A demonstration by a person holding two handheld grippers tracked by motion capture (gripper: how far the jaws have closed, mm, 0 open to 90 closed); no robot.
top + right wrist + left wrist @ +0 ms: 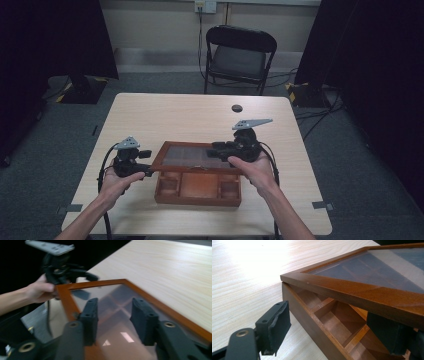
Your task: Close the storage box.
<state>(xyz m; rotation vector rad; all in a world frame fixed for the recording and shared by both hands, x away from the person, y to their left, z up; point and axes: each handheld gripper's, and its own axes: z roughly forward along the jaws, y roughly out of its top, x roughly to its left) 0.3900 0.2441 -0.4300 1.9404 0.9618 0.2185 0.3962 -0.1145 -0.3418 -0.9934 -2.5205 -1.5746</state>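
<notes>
A brown wooden box [197,201] with several compartments sits near the table's front edge. Its glass lid in a wooden frame [192,155] stands partly raised over it. My left gripper [149,172] is at the box's left end. In the left gripper view its jaws [328,315] stand open astride the left wall [312,327], one pad outside, one inside under the lid's edge [362,293]. My right gripper [216,150] hovers over the lid's right part. It is open [115,302], with only the glass [112,302] beyond its pads. The left gripper [62,267] shows past the lid's far corner.
The light wooden table [190,115] has bare room behind the box. A small dark round thing [237,108] lies near its far edge. A black folding chair [240,55] stands beyond the table, with cables on the floor around it.
</notes>
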